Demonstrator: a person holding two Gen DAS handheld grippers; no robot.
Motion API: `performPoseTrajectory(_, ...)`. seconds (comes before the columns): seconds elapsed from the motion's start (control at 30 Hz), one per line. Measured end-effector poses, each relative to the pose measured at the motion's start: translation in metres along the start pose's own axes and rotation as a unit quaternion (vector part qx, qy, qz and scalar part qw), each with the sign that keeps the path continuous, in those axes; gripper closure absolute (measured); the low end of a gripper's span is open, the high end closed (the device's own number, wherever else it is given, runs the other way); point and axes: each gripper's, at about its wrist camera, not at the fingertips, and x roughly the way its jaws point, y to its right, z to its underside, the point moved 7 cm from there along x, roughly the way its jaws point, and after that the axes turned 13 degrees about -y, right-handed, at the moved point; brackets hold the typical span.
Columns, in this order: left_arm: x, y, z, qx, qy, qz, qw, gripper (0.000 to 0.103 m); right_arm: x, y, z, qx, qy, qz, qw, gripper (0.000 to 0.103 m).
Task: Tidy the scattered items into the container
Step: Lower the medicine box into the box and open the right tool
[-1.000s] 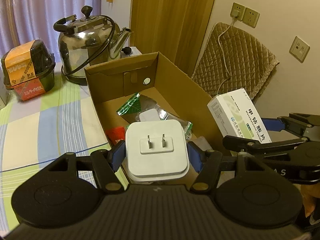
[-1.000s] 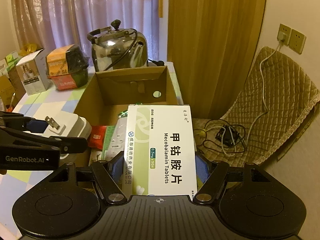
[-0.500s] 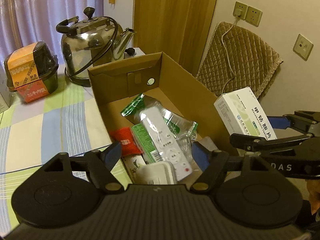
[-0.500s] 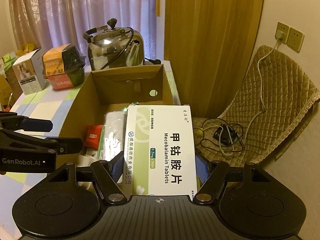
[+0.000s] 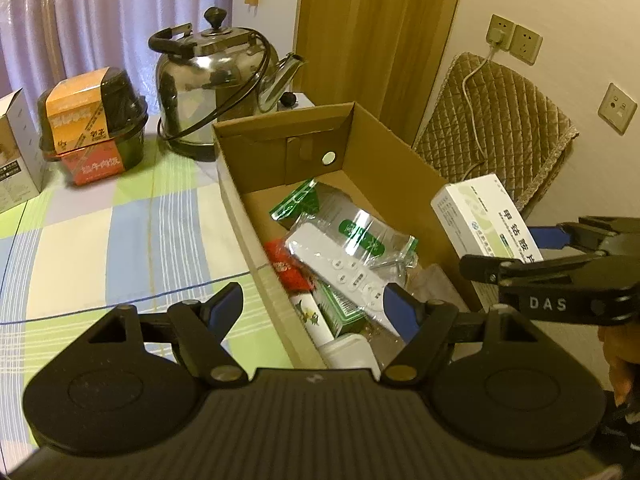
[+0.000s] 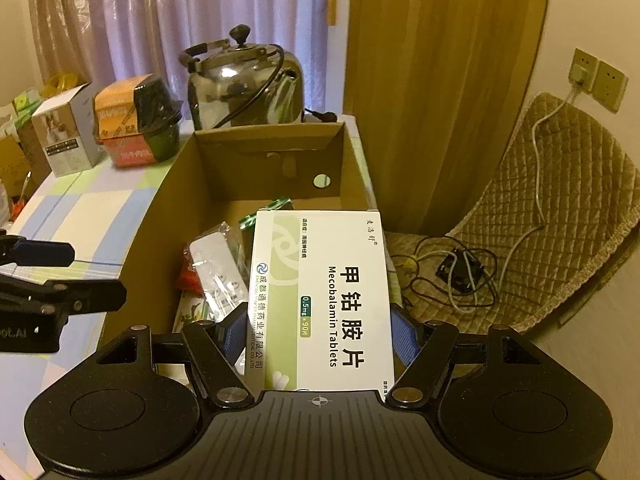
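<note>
The right gripper (image 6: pixel 318 330) is clamped across the long sides of the tablet box (image 6: pixel 320 296), held above the near end of the cardboard box (image 5: pixel 394 162); light thin card, likely crushable; the left gripper (image 5: pixel 312 306) gapes empty over that box's near left wall

The left tool (image 5: pixel 312 306) has its two blue-padded fingers (image 5: pixel 226 306) spread wide, nothing between them, pointing toward 12 o'clock in its own view. In the right wrist view it enters from 9 o'clock as a dark linkage, level. The right tool (image 6: pixel 319 330) has its pads pressed against both sides of a white tablet box (image 6: pixel 320 296), gripped upright. In the left wrist view the right tool reaches in from 3 o'clock, with part of a hand (image 5: pixel 618 356) behind it at 4 o'clock.
</note>
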Motion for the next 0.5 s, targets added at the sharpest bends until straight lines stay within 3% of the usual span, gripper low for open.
performPoseTrajectory(0.5,0.000,-0.010,0.005,-0.013,0.000,0.004,0.9999,0.028,0.014,-0.012,-0.016,-0.017,-0.003,0.001,1.000,0.030)
